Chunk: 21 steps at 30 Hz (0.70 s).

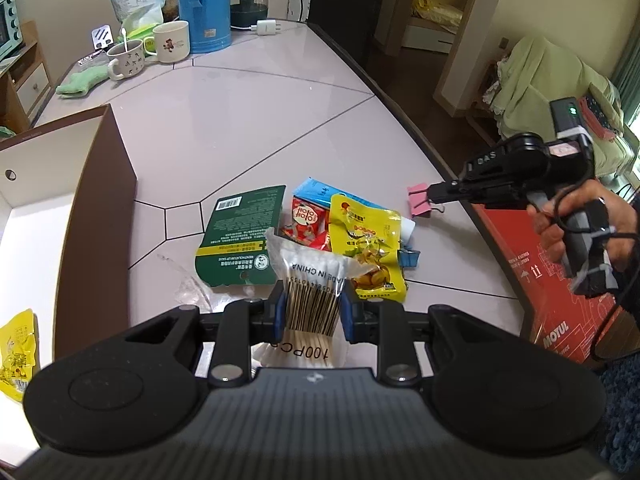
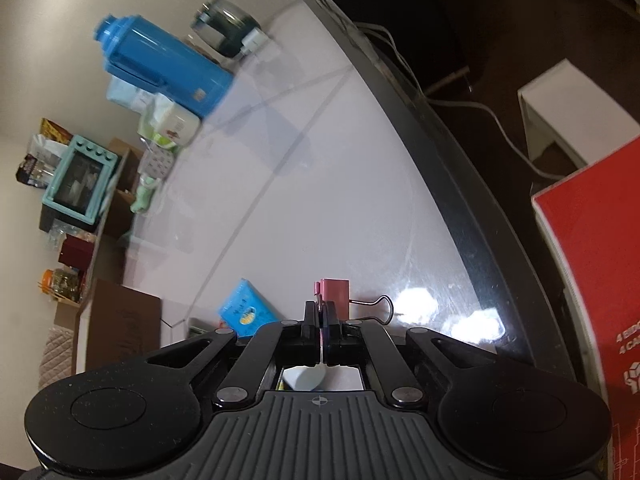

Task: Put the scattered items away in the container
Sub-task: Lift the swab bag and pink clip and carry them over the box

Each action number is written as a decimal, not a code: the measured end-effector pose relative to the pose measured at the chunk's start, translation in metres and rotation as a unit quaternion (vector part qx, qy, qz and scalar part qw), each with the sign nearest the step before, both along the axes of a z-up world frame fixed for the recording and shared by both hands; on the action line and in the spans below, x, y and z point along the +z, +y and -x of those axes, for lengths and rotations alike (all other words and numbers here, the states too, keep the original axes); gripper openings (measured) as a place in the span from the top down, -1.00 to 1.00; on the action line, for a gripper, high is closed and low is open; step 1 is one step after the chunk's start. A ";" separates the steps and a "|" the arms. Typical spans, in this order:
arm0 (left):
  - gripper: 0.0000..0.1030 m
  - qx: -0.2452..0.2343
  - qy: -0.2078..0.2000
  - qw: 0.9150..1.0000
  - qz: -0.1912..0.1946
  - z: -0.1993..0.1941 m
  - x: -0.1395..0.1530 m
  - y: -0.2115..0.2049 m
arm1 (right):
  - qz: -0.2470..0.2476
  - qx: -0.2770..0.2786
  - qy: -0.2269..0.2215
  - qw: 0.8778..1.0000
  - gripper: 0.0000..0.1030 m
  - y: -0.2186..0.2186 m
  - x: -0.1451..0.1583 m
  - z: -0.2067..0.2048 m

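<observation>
At twelve o'clock of the snack pile, the left gripper (image 1: 312, 308) pinched a cotton-swab pack (image 1: 310, 280); the right gripper (image 2: 322, 312) pinched a pink binder clip (image 2: 335, 291)

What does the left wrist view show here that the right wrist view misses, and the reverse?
Only the left wrist view shows the left gripper shut on the cotton swab pack, the yellow snack packet, the green card and the box interior. Only the right wrist view shows the closed jaws on the pink binder clip up close and the white cables. Both show that clip, the table and the blue thermos.
</observation>
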<state>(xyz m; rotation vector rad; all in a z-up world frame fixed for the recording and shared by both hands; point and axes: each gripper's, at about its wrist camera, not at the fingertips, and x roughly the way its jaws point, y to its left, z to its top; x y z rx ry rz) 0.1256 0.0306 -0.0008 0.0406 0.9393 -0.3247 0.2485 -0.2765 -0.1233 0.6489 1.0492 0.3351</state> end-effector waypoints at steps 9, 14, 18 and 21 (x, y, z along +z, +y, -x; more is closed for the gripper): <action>0.57 0.019 -0.033 0.999 -0.003 0.003 0.026 0.031 | -0.040 0.039 -0.081 0.995 1.00 0.038 0.067 0.017; 0.57 0.046 -0.053 0.997 -0.015 0.007 0.044 0.061 | -0.065 0.099 -0.106 0.987 1.00 0.089 0.093 0.023; 0.57 0.073 -0.066 0.995 -0.030 0.013 0.056 0.093 | -0.082 0.149 -0.114 0.979 1.00 0.136 0.103 0.029; 0.57 0.091 -0.076 0.992 -0.041 0.018 0.066 0.117 | -0.093 0.182 -0.116 0.972 1.00 0.171 0.107 0.033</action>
